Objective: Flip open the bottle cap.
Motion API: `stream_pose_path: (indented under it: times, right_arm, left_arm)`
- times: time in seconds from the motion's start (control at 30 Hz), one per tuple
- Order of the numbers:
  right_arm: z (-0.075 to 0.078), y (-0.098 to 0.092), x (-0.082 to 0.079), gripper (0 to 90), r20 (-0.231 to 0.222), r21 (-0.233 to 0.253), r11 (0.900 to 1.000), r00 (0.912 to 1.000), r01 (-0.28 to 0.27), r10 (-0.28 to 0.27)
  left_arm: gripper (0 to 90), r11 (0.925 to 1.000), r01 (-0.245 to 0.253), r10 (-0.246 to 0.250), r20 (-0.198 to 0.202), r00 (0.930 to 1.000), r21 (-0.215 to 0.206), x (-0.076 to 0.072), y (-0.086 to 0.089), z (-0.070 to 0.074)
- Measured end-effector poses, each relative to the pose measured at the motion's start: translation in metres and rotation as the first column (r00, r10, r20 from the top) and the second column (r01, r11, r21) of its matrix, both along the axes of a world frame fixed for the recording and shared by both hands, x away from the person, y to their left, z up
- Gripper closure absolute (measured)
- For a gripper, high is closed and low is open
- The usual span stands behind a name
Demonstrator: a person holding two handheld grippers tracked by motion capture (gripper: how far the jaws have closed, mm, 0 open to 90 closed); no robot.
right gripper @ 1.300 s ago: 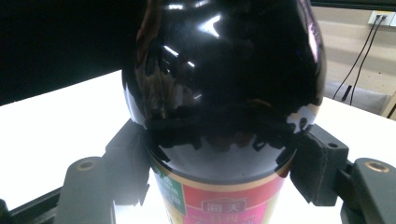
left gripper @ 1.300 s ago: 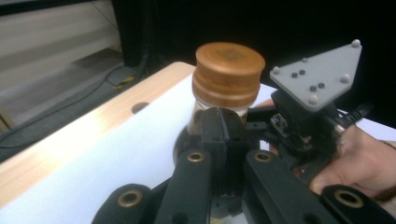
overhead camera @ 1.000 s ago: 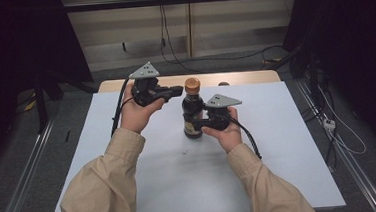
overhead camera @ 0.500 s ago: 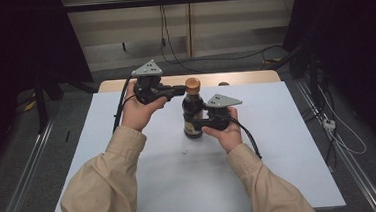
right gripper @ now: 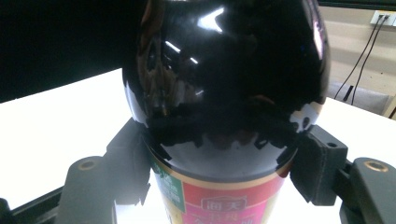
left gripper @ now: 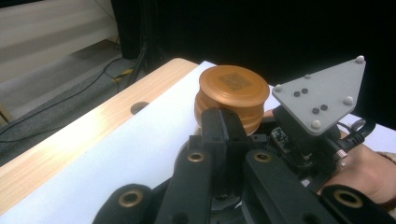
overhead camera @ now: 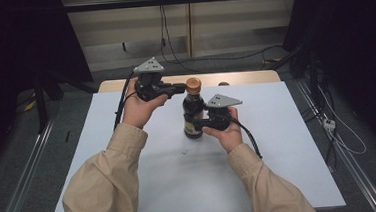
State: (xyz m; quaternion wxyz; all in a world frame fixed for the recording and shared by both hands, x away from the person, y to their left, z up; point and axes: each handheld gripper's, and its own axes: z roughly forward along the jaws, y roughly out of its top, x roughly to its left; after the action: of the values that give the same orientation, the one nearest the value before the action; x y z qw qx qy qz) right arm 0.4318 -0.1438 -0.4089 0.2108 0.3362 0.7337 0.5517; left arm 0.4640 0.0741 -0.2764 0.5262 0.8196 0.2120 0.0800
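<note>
The dark bottle (overhead camera: 194,116) stands upright on the desk (overhead camera: 279,144), its body caught between the jaws of the right tool (overhead camera: 203,122). In the right gripper view the glossy black shoulder of the bottle (right gripper: 224,84) bulges above the jaws, which press against either side of it just above the red label, so this tool is pinching the bottle low on its body. That hold looks meant to anchor the bottle: gripped there, it should not spin or tip when force is put on its top.

Above and a little to the left of that tool sits the bottle's orange cap (overhead camera: 193,85). The left tool (overhead camera: 180,89) comes in level with the cap from its left side. In the left gripper view the cap (left gripper: 232,95) lies right at the tips of the black jaws, which appear drawn in against its ribbed side, though the far jaw is hidden, so I cannot tell for sure whether the grip is closed. Its height and sideways approach suit twisting the cap off.

Behind the cap, the wooden edge (left gripper: 93,135) of the desk shows beyond its white surface.
</note>
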Motion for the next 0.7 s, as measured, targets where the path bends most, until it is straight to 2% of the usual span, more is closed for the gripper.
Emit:
stream_pose_path:
  times: [0.07, 0.2, 0.27, 0.43, 0.57, 0.7]
  right_arm:
    - [0.0001, -0.0004, -0.0003, 31.0, 0.0, -0.002, 1.0, 1.0, -0.001, 0.001]
    - [-0.0007, -0.0026, -0.001, 31.1, 0.004, 0.0, 1.0, 1.0, -0.003, 0.003]
    - [-0.0009, -0.0023, -0.001, 31.2, 0.005, 0.0, 1.0, 1.0, 0.001, -0.001]
    - [-0.0027, -0.0007, -0.0013, 31.2, 0.016, 0.002, 1.0, 0.9998, 0.007, -0.007]
    - [-0.0032, -0.0004, -0.0014, 31.2, 0.018, 0.0, 1.0, 0.9998, 0.007, -0.007]
    - [-0.0033, -0.0015, -0.0009, 31.2, 0.014, 0.002, 1.0, 0.9999, 0.006, -0.006]
  left_arm:
    - [90.0, 0.9999, 0.008, -0.008, 0.007, 0.9999, 0.014, -0.0007, -0.0015, 0.0017]
    - [90.0, 0.9999, 0.013, -0.013, 0.003, 0.9999, 0.002, -0.0005, -0.0043, 0.0009]
    - [90.0, 0.9999, 0.011, -0.011, 0.013, 0.9999, 0.002, -0.0007, -0.0046, 0.0011]
    - [90.0, 1.0, 0.003, -0.003, 0.008, 1.0, 0.008, -0.0007, -0.0026, 0.0016]
    - [90.0, 0.9998, 0.004, -0.005, -0.009, 0.9999, -0.019, -0.0002, -0.0022, -0.0001]
    - [90.0, 0.9998, 0.006, -0.006, 0.004, 1.0, -0.021, -0.0008, -0.0041, -0.0004]
